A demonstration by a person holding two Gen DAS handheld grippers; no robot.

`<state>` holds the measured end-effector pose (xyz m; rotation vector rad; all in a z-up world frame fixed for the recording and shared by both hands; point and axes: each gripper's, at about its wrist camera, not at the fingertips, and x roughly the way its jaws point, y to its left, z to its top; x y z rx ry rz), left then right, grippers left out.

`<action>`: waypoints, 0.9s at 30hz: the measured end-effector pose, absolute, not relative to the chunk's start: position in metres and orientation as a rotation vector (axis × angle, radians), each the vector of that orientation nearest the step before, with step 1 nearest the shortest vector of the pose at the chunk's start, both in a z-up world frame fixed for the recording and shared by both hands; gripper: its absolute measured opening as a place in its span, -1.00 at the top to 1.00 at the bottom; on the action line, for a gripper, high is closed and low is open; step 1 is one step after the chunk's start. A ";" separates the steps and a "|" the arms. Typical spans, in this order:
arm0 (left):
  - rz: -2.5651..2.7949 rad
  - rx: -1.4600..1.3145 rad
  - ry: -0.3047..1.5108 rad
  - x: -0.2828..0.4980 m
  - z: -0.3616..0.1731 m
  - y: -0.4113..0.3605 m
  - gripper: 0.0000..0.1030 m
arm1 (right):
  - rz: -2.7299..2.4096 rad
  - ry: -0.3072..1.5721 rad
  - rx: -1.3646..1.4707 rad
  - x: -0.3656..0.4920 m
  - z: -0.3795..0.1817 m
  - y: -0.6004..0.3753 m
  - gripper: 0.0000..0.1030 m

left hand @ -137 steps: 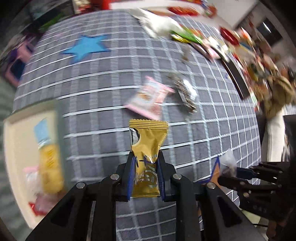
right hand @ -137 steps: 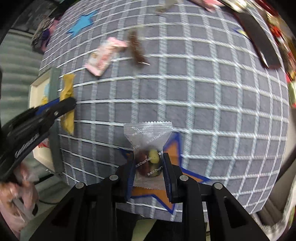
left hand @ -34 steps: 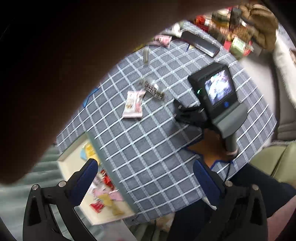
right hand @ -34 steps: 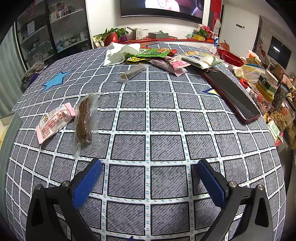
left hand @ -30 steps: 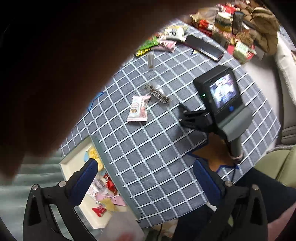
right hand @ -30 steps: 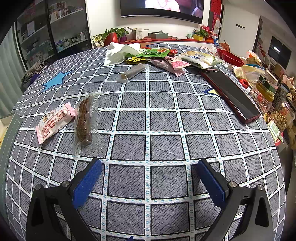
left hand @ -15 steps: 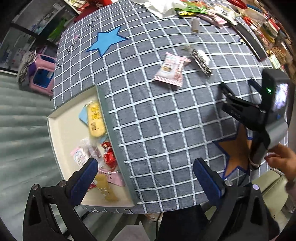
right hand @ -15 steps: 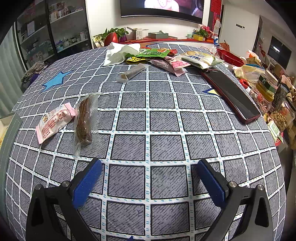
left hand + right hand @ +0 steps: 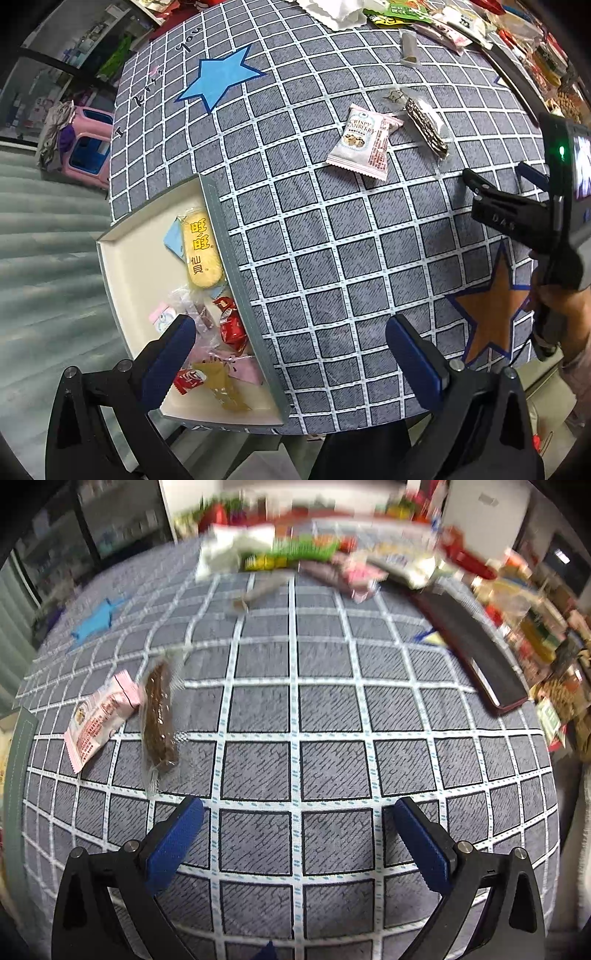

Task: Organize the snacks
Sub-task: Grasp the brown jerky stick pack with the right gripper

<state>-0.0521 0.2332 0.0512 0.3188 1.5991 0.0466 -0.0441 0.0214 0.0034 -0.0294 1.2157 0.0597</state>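
Note:
My left gripper (image 9: 291,354) is open and empty, held high above the table's near edge. A cream tray (image 9: 125,266) at the table's left edge holds several snacks, among them a yellow rice cracker pack (image 9: 201,251) and a gold packet (image 9: 221,384). A pink-white Crispy Cranberry packet (image 9: 365,142) and a clear-wrapped brown bar (image 9: 424,125) lie on the checked cloth. My right gripper (image 9: 295,834) is open and empty, low over the cloth; the packet (image 9: 99,720) and bar (image 9: 159,716) lie to its front left. It also shows in the left wrist view (image 9: 502,210).
A pile of snack bags (image 9: 295,554) and a white tissue (image 9: 332,11) lie at the far edge. A dark red phone-like slab (image 9: 469,646) lies at the right. A small grey stick packet (image 9: 408,48) lies near the far pile. Cluttered goods (image 9: 546,635) stand beyond the right edge.
Both grippers held snacks earlier and are open and empty now. The left gripper's view has swung over the tray and table. The right gripper's view is blurred and has shifted forward.

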 end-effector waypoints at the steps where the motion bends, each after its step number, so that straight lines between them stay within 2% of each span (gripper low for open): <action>1: 0.046 0.310 1.599 -0.051 0.051 0.234 -1.00 | 0.067 1.253 -0.011 -0.039 0.004 0.019 -1.00; 4: 0.051 0.269 1.593 -0.048 0.051 0.237 -1.00 | 0.118 1.379 0.004 -0.025 0.006 0.020 -1.00; 8: 0.058 0.229 1.590 -0.046 0.049 0.243 -1.00 | 0.226 1.359 -0.031 -0.007 0.037 0.047 -1.00; 13: 0.081 0.214 1.575 -0.044 0.051 0.253 -1.00 | 0.254 1.457 -0.104 0.027 0.026 0.087 -0.99; 14: 0.089 0.211 1.569 -0.044 0.053 0.256 -1.00 | 0.262 1.474 -0.119 0.033 0.021 0.095 -0.83; 15: 0.092 0.210 1.565 -0.043 0.053 0.257 -1.00 | 0.273 1.498 -0.131 0.039 0.014 0.103 -0.53; 17: 0.091 0.214 1.550 -0.038 0.056 0.257 -1.00 | 0.296 1.549 -0.142 0.048 0.004 0.116 -0.23; 18: 0.087 0.219 1.540 -0.035 0.056 0.256 -1.00 | 0.287 1.537 -0.168 0.050 0.004 0.120 0.08; 19: 0.080 0.225 1.532 -0.032 0.056 0.254 -1.00 | 0.288 1.531 -0.186 0.052 0.006 0.123 0.23; 20: 0.065 0.235 1.520 -0.026 0.055 0.251 -1.00 | 0.288 1.534 -0.187 0.054 0.006 0.124 0.28; 22: 0.039 0.248 1.508 -0.016 0.051 0.243 -1.00 | 0.295 1.554 -0.122 0.053 0.006 0.115 0.57; 27: -0.046 0.285 1.480 0.018 0.026 0.211 -1.00 | 0.240 1.600 0.009 0.024 0.005 0.069 0.61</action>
